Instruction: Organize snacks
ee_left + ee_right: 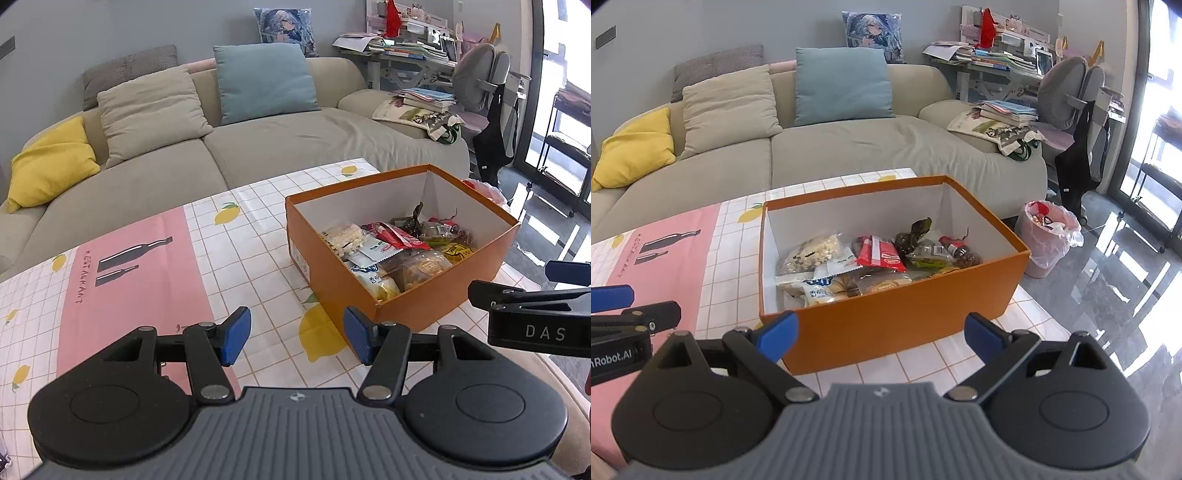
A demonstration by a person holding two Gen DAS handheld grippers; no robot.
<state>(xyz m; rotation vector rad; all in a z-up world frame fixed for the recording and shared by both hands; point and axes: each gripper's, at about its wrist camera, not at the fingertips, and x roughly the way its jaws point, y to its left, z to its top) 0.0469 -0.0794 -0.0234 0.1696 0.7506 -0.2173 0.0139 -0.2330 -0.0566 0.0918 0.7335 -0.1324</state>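
An orange cardboard box (436,291) (886,325) with a white inside stands on the table and holds several snack packets (395,251) (871,258), among them a red packet (881,254) and a pale puffed-snack bag (812,253). My left gripper (297,339) hovers over the tablecloth just left of the box's near corner, jaws open with nothing between them. My right gripper (881,334) sits in front of the box's near wall, jaws spread wide and empty. Each gripper shows at the edge of the other's view.
The table wears a checked lemon-print cloth (236,266) with a pink panel (140,280). Behind it runs a beige sofa (280,144) with cushions. A pink-lined waste bin (1049,236) stands on the glossy floor right of the table, near a desk and chair.
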